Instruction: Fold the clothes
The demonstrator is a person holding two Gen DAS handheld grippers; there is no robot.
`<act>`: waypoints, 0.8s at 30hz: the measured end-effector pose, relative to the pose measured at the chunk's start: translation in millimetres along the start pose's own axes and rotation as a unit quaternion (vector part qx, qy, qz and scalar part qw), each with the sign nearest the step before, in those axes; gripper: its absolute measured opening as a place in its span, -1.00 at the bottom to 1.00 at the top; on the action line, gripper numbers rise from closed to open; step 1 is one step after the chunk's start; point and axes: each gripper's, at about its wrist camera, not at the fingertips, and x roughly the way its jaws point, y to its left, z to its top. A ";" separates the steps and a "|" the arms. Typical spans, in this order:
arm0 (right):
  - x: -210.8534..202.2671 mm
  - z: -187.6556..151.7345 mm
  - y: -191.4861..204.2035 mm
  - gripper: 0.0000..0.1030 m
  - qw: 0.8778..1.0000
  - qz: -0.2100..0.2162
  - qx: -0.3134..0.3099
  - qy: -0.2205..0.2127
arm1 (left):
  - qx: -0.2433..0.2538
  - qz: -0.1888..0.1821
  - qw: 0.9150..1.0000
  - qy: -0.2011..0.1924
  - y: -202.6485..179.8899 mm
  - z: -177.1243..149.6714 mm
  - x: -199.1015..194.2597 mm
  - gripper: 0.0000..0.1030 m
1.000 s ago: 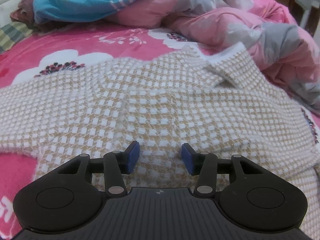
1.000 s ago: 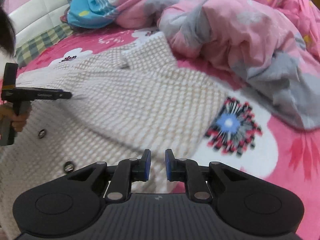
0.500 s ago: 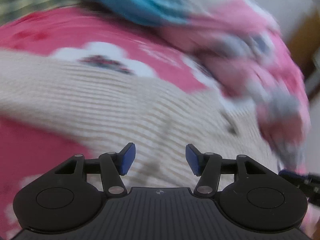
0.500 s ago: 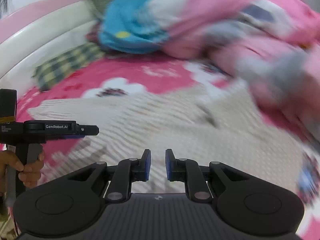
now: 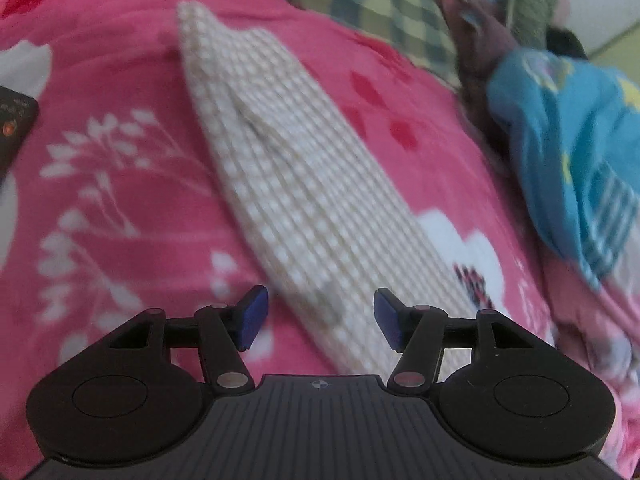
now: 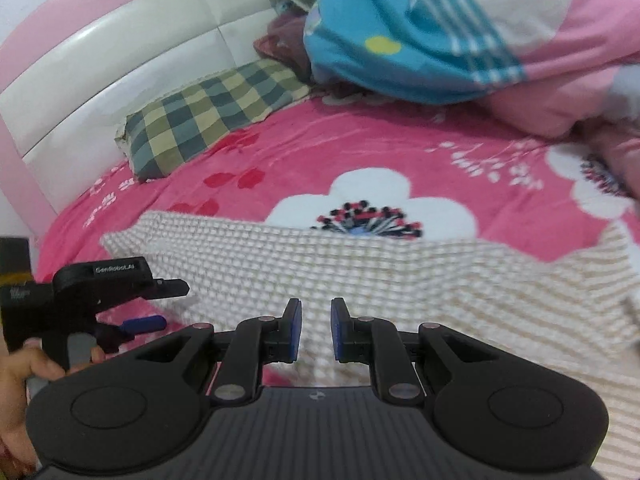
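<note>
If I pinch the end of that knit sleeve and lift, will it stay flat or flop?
The sleeve will likely flop: it is soft knit, creased where it lies. It probably won't slip, given the nubby weave. The open left gripper would likely drag the sweater body along.

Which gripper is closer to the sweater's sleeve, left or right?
Left. The left gripper is open with the sleeve running up between its fingers. The right gripper hovers over the sweater body, off to the side.
</note>
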 end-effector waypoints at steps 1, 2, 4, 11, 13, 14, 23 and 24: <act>8.4 2.9 3.5 -0.70 1.000 0.000 0.000 0.005 | -0.012 0.001 1.000 -0.006 3.7 4.0 1.6 0.14; 15.4 4.3 5.9 -0.70 1.000 -0.003 -0.003 0.009 | -0.024 0.003 1.000 -0.013 7.3 8.1 3.3 0.14; 26.0 6.6 9.9 -0.70 1.000 -0.008 -0.005 0.017 | -0.046 0.005 0.999 -0.026 14.3 16.0 6.3 0.14; 45.4 6.8 9.0 -0.69 0.999 -0.027 0.013 0.041 | -0.087 0.006 0.993 -0.076 28.1 37.1 15.1 0.13; 46.4 4.1 5.4 -0.69 0.998 -0.032 0.021 0.046 | -0.093 0.005 0.992 -0.089 29.2 40.8 16.5 0.12; 46.9 2.8 3.4 -0.69 0.998 -0.034 0.025 0.049 | -0.096 0.005 0.991 -0.095 29.9 42.6 17.4 0.12; 45.5 -10.3 -12.4 -0.69 0.996 -0.054 0.047 0.057 | -0.069 0.014 0.989 -0.129 28.6 44.9 23.8 -0.61; 44.5 -11.7 -15.0 -0.69 0.996 -0.057 0.053 0.054 | -0.058 0.014 0.989 -0.132 26.5 44.3 21.2 -0.72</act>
